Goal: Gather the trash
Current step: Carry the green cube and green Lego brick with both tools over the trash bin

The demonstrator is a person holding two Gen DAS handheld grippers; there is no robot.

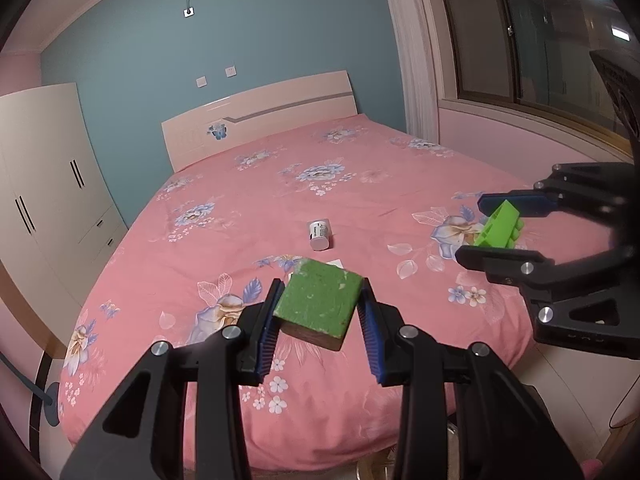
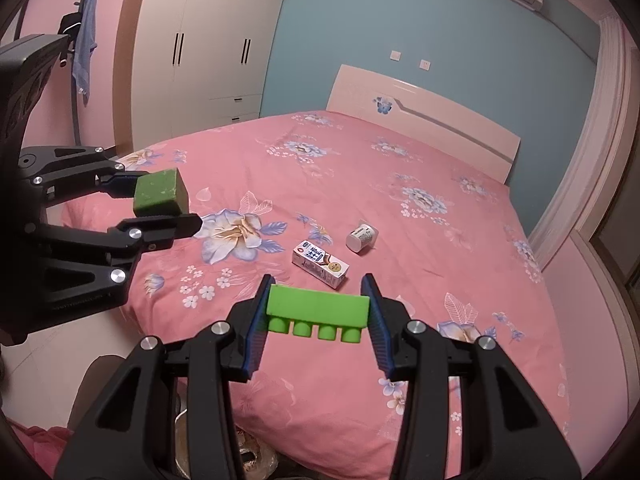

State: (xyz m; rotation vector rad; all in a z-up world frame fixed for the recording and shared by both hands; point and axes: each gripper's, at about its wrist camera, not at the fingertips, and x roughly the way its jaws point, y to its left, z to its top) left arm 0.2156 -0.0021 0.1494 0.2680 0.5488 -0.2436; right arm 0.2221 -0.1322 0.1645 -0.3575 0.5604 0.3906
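Apparently both hand-held grippers (image 1: 318, 312) (image 2: 318, 312) loaded.

Both hand-held gripper (image 1: 318, 322) frames black, blue ribbed pads (image 2: 256, 336), silver screws.

Two wrist cameras over the foot of the bed

Each looks forward and down along its own fingers, from just off the pink bed (image 1: 248, 216), toward the headboard (image 2: 424, 108). The left view catches the right gripper (image 1: 490, 226) at its right edge; the right view catches the left gripper (image 2: 160, 204) at its left edge.
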